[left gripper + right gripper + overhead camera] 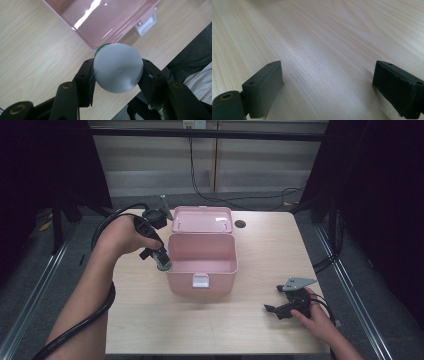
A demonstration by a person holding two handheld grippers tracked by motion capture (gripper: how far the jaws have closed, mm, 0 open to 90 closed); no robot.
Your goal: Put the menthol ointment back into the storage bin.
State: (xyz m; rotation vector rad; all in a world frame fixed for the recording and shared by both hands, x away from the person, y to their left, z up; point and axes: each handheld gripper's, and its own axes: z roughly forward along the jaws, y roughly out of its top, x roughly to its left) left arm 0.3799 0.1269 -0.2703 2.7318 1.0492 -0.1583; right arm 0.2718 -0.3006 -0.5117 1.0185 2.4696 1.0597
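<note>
Left gripper (117,75) clamps a stiff, likely light can (117,67) by its sides beside the pink box (172,280); right gripper (327,85) stands apart.

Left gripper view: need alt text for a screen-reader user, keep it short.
The left gripper clamps a round grey-capped container with a green edge between its two black jaws. It is held above the light wooden table, right at the rim of an open pink box with a white latch.
</note>
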